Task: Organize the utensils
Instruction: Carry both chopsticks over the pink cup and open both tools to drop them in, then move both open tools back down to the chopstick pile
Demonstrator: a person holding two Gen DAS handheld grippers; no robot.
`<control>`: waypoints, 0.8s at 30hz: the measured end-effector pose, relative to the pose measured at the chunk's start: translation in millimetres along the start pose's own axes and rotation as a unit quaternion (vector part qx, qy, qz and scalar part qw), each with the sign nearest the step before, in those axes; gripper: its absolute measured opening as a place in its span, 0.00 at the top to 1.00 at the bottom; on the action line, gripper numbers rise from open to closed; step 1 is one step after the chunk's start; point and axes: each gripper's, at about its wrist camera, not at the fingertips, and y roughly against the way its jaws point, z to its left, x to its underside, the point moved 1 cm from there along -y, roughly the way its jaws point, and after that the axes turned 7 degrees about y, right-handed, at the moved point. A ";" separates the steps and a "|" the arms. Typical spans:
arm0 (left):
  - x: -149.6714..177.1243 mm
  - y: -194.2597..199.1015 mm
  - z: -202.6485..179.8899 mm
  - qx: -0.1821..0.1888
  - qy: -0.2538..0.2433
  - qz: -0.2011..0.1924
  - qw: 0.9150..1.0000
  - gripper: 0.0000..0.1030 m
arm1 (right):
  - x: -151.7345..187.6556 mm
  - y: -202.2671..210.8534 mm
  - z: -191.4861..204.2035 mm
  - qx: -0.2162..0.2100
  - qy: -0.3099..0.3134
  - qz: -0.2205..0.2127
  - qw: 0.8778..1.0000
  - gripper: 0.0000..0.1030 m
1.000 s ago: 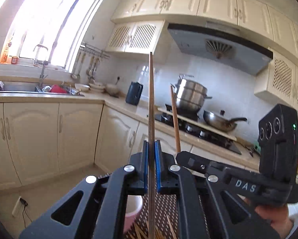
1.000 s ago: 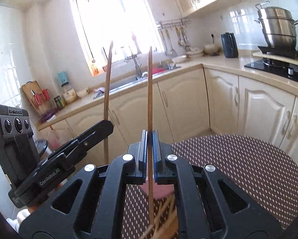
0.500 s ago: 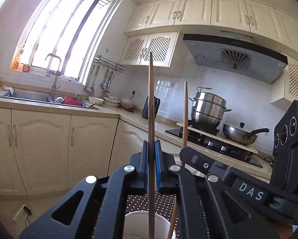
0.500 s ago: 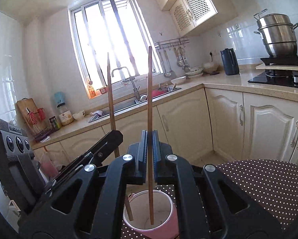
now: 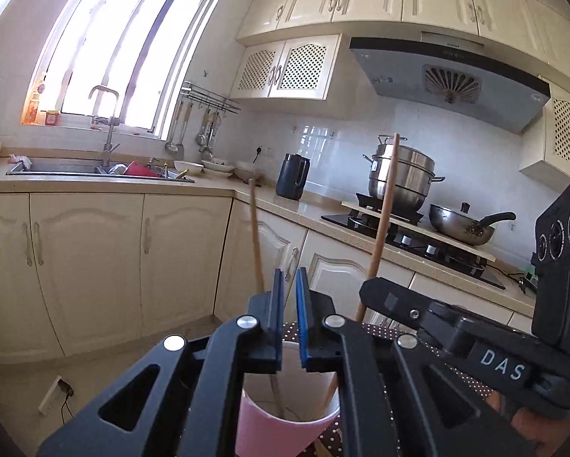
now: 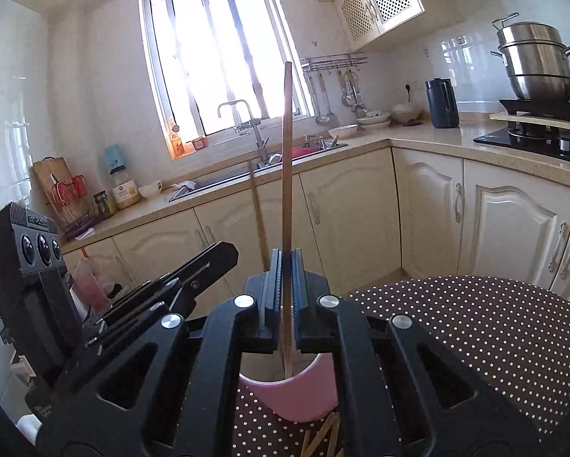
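A pink cup [image 5: 277, 430] [image 6: 296, 392] stands on the dotted tablecloth just below both grippers. My left gripper [image 5: 289, 278] is open by a narrow gap, and nothing sits between its blue pads. A wooden chopstick [image 5: 255, 236] [image 6: 257, 209] leans free in the cup, tilted left beside the left finger. My right gripper [image 6: 287, 255] is shut on a second chopstick [image 6: 287, 152] [image 5: 384, 221]. That one is nearly upright, with its lower end inside the cup. Each gripper shows at the edge of the other's view.
More chopsticks [image 6: 323, 438] lie on the round brown polka-dot table [image 6: 475, 323] near the cup. Cream cabinets and a counter run behind, with a sink [image 5: 94, 169], a dark kettle [image 5: 292, 177], a steel steamer pot [image 5: 403, 175] and a pan [image 5: 464, 224] on the stove.
Both grippers sank toward the pink cup. The left gripper let go of its chopstick, which now leans in the cup. The right chopstick's end went into the cup.
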 end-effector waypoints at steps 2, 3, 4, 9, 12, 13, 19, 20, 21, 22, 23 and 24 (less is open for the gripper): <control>0.8 4.1 -1.6 0.001 -0.002 0.009 1.000 0.94 | 4.5 2.6 3.6 -0.001 0.002 0.012 1.000 0.95; 1.2 6.3 -2.6 -0.002 -0.004 0.014 1.000 0.93 | 6.4 3.9 5.3 0.002 0.003 0.015 1.000 0.94; 1.5 8.9 -3.4 -0.006 -0.006 0.018 1.000 0.93 | 7.5 5.9 6.1 0.009 0.005 0.017 1.000 0.94; 1.6 25.6 -5.7 -0.018 -0.008 0.031 0.999 0.62 | 11.5 16.8 7.1 0.030 -0.003 0.031 0.999 0.83; -0.3 37.7 -7.7 -0.029 -0.011 0.031 0.999 0.58 | 11.2 28.9 7.4 0.037 -0.009 0.025 0.999 0.65; -0.5 40.4 -8.1 -0.030 -0.011 0.035 0.999 0.57 | 10.8 33.2 7.9 0.035 -0.010 0.024 0.999 0.63; 0.5 62.9 -16.7 -0.033 -0.018 0.045 0.998 0.49 | 9.0 57.7 11.4 0.046 -0.009 0.021 0.999 0.60; 1.0 66.6 -19.0 -0.034 -0.020 0.045 0.998 0.49 | 9.4 62.0 11.6 0.048 -0.009 0.022 0.999 0.60; 1.5 69.7 -21.7 -0.037 -0.024 0.048 0.998 0.49 | 10.0 66.3 11.7 0.048 -0.009 0.022 0.999 0.59; 2.1 72.5 -24.2 -0.040 -0.028 0.051 0.998 0.49 | 10.8 70.2 11.9 0.049 -0.008 0.023 0.998 0.58; 2.9 74.8 -26.3 -0.040 -0.031 0.053 0.997 0.49 | 12.1 74.7 12.0 0.051 -0.008 0.024 0.998 0.58; 4.0 77.6 -28.7 -0.041 -0.033 0.055 0.997 0.49 | 13.4 78.4 12.3 0.052 -0.008 0.026 0.998 0.58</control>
